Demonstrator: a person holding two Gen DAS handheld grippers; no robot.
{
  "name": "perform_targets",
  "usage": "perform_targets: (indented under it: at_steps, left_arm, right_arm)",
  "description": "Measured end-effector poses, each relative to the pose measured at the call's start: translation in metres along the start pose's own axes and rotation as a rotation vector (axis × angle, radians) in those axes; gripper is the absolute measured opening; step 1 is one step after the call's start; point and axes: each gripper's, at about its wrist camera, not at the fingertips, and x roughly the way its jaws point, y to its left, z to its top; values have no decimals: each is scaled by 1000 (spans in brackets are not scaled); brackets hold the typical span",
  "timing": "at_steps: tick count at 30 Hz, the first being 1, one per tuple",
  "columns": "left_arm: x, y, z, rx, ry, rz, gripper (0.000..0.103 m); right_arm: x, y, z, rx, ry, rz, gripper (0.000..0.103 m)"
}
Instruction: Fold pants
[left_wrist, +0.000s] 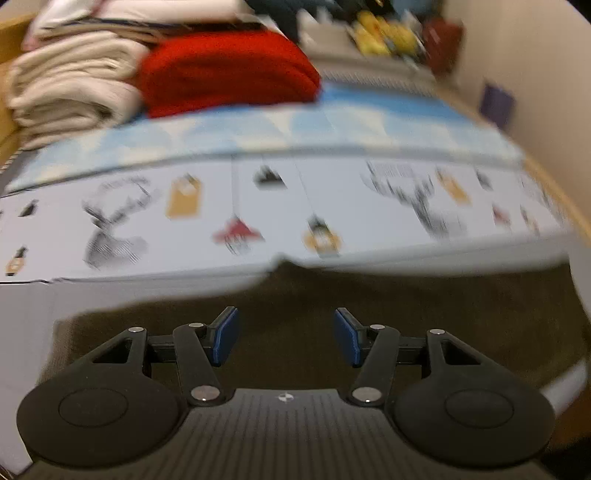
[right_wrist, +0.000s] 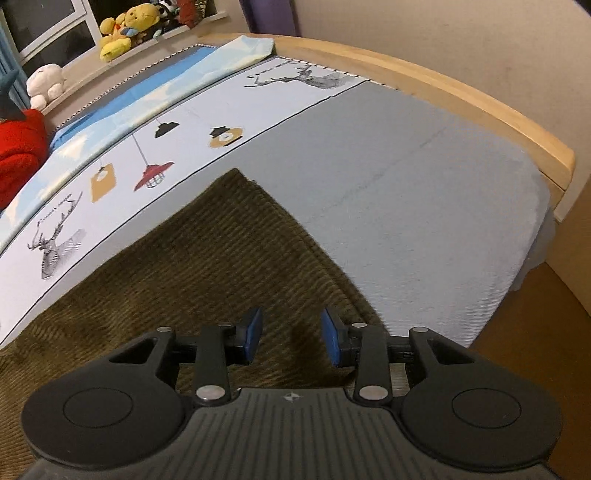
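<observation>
Left wrist view first, and it's smeared with blur: the left gripper hangs over the olive corduroy pants, its blue-padded fingers spread apart with nothing clamped between them, only cloth lying below. Beyond the pants' far edge runs the white printed sheet with deer and lamp pictures, then a sky-blue strip of bedding. Only this view gives the back-left pile: a folded red blanket pressed beside a stack of cream folded linens, with yellow plush toys blurred behind. Over to the right wrist view, sharp this time: the right gripper sits above a corner of the pants, fingers parted and released, cloth below them but not pinched. This view alone shows the pants' pointed corner reaching up toward the printed sheet, the bare grey mattress cover to the right, the wooden bed frame curving round it, and a white plush toy on the ledge by the yellow ones. Nothing lies on top of the pants.
</observation>
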Motion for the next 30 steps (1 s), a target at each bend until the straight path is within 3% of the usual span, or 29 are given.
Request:
perform_targets:
  at_steps: [4, 12, 19, 23, 27, 30]
  left_arm:
    - [11, -14, -3, 99, 2, 50, 62]
    - [22, 9, 1, 22, 31, 58, 64]
    - [23, 13, 1, 51, 34, 77, 66]
    - [24, 15, 1, 45, 37, 78, 67]
    - [25, 17, 0, 45, 40, 80, 67]
    - [25, 17, 0, 47, 41, 77, 67]
  right_arm:
    - [2, 3, 2, 7, 1, -3, 38]
    - [2, -2, 4, 40, -17, -21, 38]
    - [8, -37, 4, 289, 9, 3, 45]
    - [15, -58, -1, 429, 33, -28, 45]
    - [18, -57, -1, 429, 38, -110, 45]
    - [23, -57, -3, 437, 58, -105, 47]
